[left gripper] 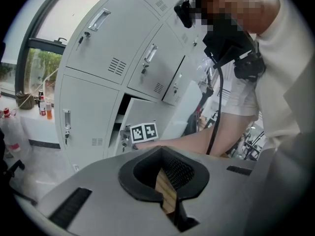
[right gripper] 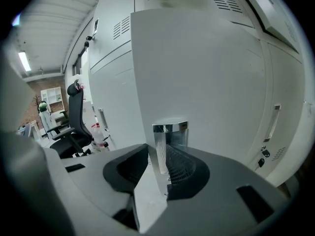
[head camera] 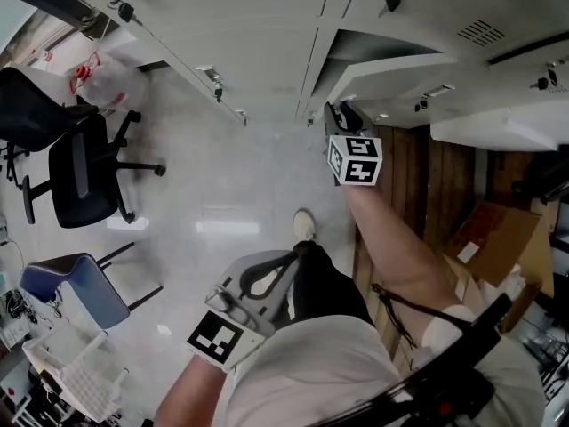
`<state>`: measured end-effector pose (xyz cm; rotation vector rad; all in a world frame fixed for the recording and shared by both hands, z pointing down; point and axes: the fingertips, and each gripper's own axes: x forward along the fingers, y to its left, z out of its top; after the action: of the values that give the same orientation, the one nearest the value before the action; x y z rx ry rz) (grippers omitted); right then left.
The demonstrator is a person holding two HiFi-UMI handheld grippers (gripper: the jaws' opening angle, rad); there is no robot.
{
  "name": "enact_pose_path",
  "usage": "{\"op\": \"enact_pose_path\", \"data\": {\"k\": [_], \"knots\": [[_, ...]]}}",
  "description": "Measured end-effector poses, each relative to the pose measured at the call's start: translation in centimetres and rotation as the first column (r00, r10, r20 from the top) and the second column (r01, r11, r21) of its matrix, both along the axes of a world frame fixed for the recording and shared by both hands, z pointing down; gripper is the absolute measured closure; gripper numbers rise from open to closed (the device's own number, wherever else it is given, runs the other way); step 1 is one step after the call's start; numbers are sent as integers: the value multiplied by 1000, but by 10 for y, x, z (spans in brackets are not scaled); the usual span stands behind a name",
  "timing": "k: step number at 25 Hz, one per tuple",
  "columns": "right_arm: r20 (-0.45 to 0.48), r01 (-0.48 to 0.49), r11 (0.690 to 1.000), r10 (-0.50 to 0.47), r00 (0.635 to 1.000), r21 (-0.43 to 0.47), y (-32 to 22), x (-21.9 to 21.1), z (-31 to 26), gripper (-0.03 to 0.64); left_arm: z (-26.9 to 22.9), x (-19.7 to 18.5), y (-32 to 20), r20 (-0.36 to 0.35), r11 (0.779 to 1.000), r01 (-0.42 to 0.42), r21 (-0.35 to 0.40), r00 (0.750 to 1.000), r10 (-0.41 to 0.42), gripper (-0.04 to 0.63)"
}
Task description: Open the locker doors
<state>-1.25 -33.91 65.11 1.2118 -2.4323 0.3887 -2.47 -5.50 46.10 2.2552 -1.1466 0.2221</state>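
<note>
White metal lockers (head camera: 267, 34) stand in a row ahead of me. One locker door (head camera: 382, 69) hangs ajar. My right gripper (head camera: 342, 114) is at that door's edge. In the right gripper view its jaws (right gripper: 165, 173) straddle the door edge, and the chrome handle (right gripper: 170, 141) stands between the ribbed pads, gripped. The left gripper view shows the same door (left gripper: 147, 112) with the right gripper (left gripper: 127, 140) on it. My left gripper (head camera: 262, 278) hangs low by my body, away from the lockers. Its jaws (left gripper: 170, 195) are together with nothing held.
A black office chair (head camera: 80, 172) and a blue chair (head camera: 76, 287) stand on the pale floor at left, with a white basket (head camera: 76, 372) nearer me. Another open locker door (head camera: 498, 123) juts out at right over a cardboard box (head camera: 493, 234).
</note>
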Motion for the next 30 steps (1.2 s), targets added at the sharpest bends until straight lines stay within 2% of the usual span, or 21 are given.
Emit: {"op": "enact_pose_path", "data": {"k": [12,19,30], "knots": [[-2,49,999,-49,999,19,62,59,2,514,0,43,37,-10,989,-145,21,989,145,584],[1,6,1000,-6,1000,17,87,96,4,514,0,59,55,-6,979,-201,22,979,202,584],[-40,-69,998,69,997,10,117,175,4,563,-4,82,62,-2,958,-282,41,959,283,584]]}}
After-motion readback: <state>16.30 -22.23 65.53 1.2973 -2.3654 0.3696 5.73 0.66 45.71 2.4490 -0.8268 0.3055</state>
